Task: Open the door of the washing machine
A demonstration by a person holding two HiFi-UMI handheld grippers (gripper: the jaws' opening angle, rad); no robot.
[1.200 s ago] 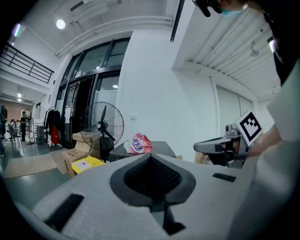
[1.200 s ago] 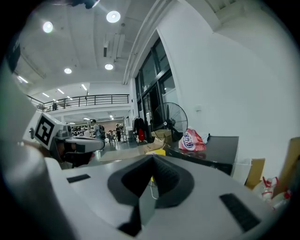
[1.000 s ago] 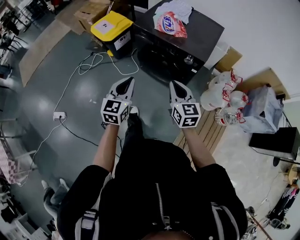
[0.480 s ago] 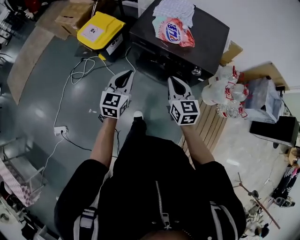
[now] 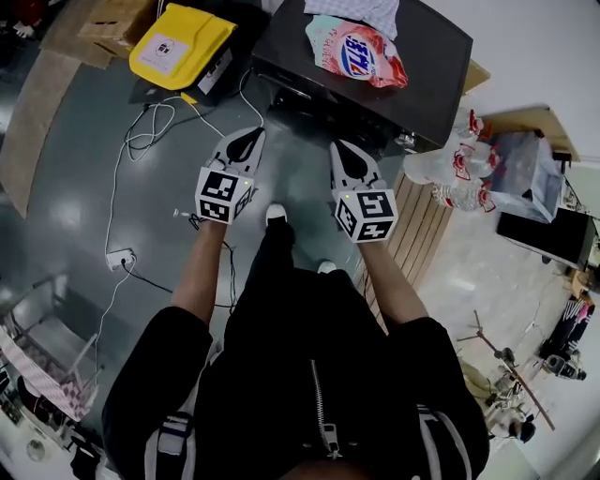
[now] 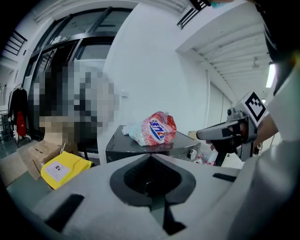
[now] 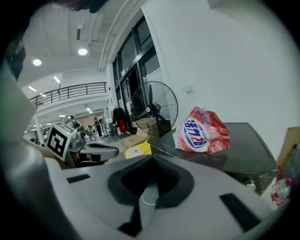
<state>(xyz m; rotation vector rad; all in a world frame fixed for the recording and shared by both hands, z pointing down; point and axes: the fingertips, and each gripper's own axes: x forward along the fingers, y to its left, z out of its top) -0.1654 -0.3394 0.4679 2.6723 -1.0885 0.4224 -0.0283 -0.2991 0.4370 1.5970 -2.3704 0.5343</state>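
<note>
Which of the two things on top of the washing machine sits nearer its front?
The red-and-white detergent bag with blue print; the pale cloth lies behind it, farther back.

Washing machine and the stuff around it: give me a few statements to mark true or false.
1. A red and white bag lies on top of the washing machine. True.
2. The left hand-held gripper grips the machine's door. False: it is shut on nothing, short of the machine.
3. In the head view, a yellow box sits left of the machine. True.
4. The water bottle packs stand on top of the machine. False: they stand beside it, at its right in the head view.
</note>
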